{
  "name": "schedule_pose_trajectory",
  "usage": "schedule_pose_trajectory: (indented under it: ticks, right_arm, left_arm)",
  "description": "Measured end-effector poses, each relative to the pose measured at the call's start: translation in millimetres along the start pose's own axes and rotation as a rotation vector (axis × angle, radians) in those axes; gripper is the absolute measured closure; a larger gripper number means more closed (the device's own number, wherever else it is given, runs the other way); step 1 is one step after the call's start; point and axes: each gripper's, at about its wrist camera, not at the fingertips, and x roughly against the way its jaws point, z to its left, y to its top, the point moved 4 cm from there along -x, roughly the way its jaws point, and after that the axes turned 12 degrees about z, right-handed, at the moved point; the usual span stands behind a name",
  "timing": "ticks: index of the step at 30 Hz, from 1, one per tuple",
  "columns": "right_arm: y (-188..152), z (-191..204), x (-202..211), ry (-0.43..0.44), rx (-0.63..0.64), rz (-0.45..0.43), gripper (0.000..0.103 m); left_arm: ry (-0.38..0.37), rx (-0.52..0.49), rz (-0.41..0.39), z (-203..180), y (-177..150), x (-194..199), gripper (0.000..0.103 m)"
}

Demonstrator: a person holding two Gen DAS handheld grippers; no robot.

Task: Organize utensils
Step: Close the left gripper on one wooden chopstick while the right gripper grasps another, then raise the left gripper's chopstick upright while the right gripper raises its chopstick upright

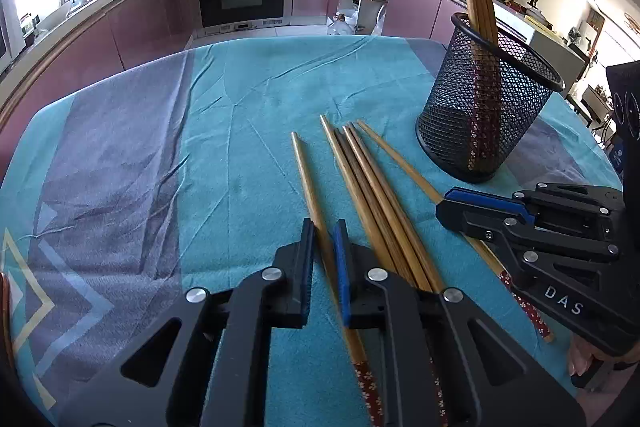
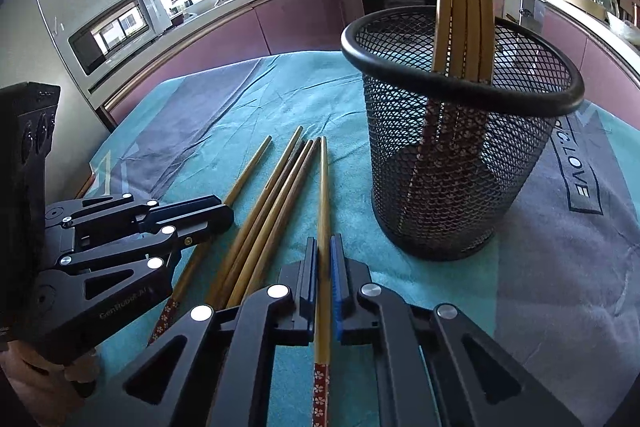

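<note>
left hand-held gripper (image 1: 323, 247) angled down, jaws clamped on leftmost chopstick (image 1: 306, 179). right hand-held gripper (image 2: 324, 259) angled down, clamped on rightmost chopstick (image 2: 323, 187). readable: "das", "love" on tablecloth (image 2: 580, 187).

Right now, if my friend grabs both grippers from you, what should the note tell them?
Left gripper: shut on the leftmost chopstick, which lies on the cloth.
Right gripper: shut on the rightmost chopstick, also lying on the cloth.
Cup: stands upright to the right of the pile, with several chopsticks already inside, patterned ends down.
Middle chopsticks: four lie loose between the two gripped ones.
Done: some chopsticks are in the cup, and two more are gripped.
Left: likely lift the two gripped ones into the cup, then fetch the four loose ones.
</note>
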Motion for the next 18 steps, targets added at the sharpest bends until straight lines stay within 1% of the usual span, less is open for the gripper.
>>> schedule_pose_trajectory:
  ticks: [5, 18]
  right_arm:
    - [-1, 1, 5, 0.012, 0.0, -0.007, 0.098]
    - [-6, 0, 21, 0.063, 0.008, -0.038, 0.098]
  left_arm:
    - [-0.009, 0.012, 0.001, 4, 0, 1, 0.095]
    - [-0.025, 0.028, -0.014, 7, -5, 13, 0.095]
